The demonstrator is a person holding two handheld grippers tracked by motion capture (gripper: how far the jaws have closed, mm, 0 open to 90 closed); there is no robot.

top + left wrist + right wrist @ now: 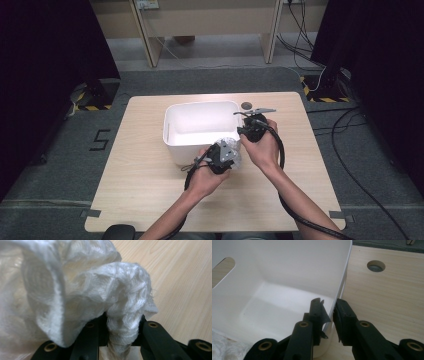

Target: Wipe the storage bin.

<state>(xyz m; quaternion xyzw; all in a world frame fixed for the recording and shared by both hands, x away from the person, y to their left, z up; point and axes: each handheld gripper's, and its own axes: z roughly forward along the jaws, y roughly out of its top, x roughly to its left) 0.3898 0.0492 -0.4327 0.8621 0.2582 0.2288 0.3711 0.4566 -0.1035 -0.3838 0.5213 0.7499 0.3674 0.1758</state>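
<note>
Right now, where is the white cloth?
The white cloth is bunched between the left gripper jaws, at the near right corner of the white bin, close to the right gripper.

The high view is fixed above my side of the tabletop (150,200). It faces forward and down, far enough back to take in the whole surface and the floor beyond.

The left gripper view rides on my left hand-held gripper (222,157) and looks along its jaws, very close to the white cloth (82,290), with wood grain behind.

The right gripper view rides on my right hand-held gripper (250,131) and looks along its jaws at the near wall of the white bin (287,272).

All three views share the tabletop; the high and right gripper views share the bin and the round hole (376,266).
</note>
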